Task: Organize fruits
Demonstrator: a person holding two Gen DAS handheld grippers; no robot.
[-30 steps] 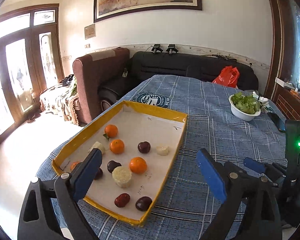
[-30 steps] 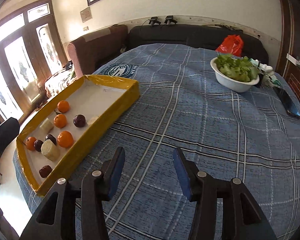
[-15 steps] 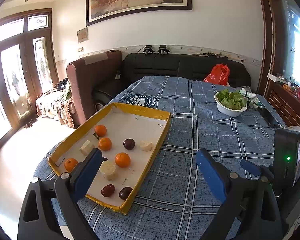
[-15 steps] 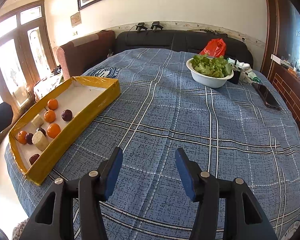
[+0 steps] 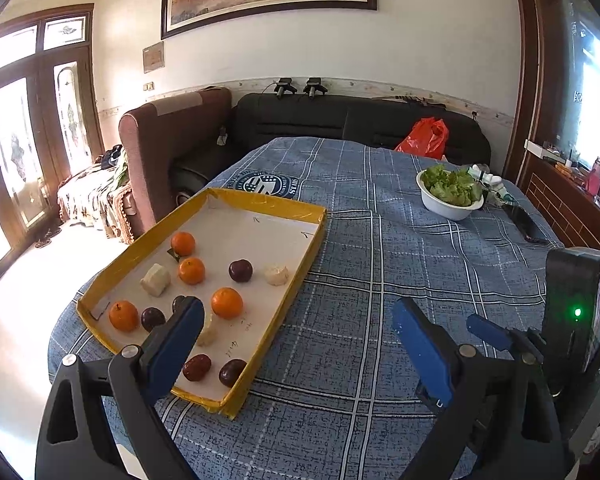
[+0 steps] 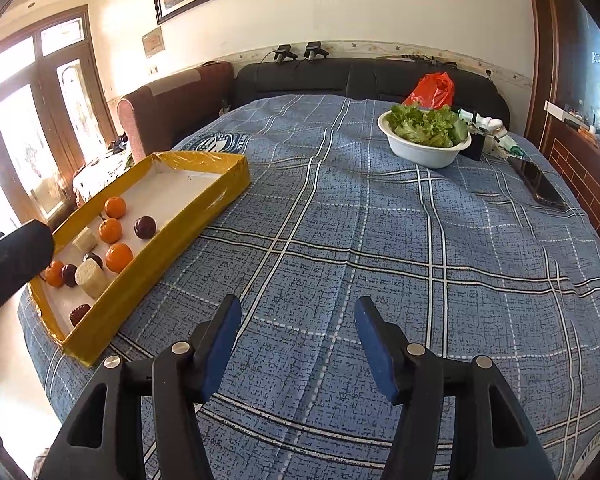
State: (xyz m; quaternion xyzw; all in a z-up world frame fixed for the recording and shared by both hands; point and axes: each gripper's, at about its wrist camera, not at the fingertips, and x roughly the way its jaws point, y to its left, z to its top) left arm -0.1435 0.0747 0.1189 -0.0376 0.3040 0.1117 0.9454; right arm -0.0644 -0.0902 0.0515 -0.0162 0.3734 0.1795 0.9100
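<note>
Your left claw (image 5: 296, 330) hangs with its blue pads wide apart, empty, above the near edge of the blue plaid-covered surface (image 5: 380, 280). Your right claw (image 6: 298, 334) is likewise spread and holds nothing, well apart from the fruit.

The shallow yellow-rimmed cardboard tray (image 5: 296, 264) sits at your left, probably to keep loose fruit from rolling off. Inside lie four orange mandarins, e.g. (image 5: 227, 302), dark red plums, e.g. (image 5: 240, 270), and pale peeled chunks (image 5: 155, 279), mixed, none grouped by kind. Judged from that, sorting is not yet begun.

Farther off, the white bowl of green lettuce (image 6: 426, 136) stands apart from the work.
</note>
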